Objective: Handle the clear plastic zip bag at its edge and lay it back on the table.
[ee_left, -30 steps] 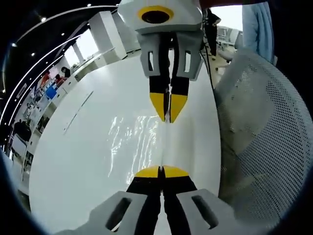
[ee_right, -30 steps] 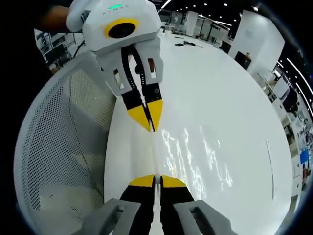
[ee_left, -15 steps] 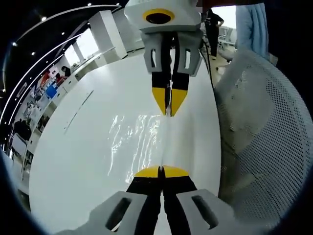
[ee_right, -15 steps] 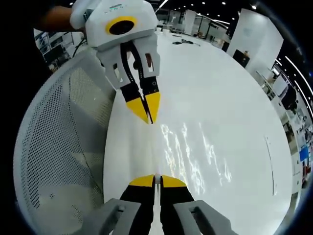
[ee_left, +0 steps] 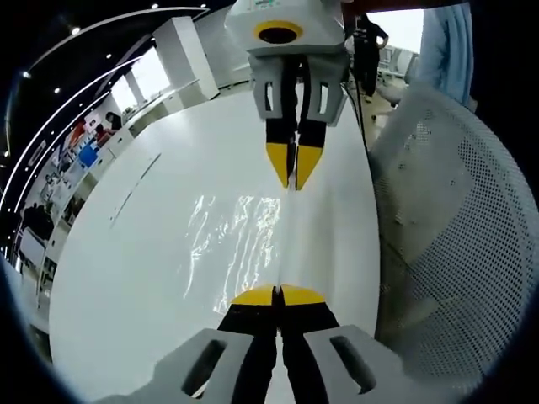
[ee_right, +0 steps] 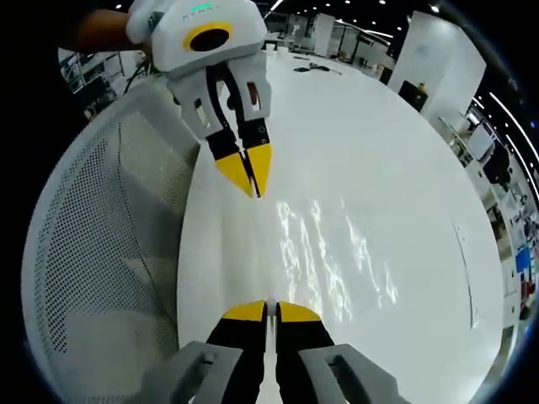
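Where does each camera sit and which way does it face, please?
Left gripper view: rides the left hand-held gripper, looking along its shut jaws over the white table at the right hand-held gripper.
Right gripper view: rides the right hand-held gripper, facing the left one.
Shared: the clear plastic zip bag held between them, the white mesh chair.

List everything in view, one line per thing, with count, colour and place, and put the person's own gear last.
Zip bag: one, clear and glinting, held by one edge, stretched between both grippers above the table.
Table: one, white, under the bag.
Mesh chair: one, white, beside the table's edge.
Left gripper: one, yellow tips on black jaws, shut on the bag's edge.
Right gripper: one, yellow tips on black jaws, shut on the same edge, facing the left.
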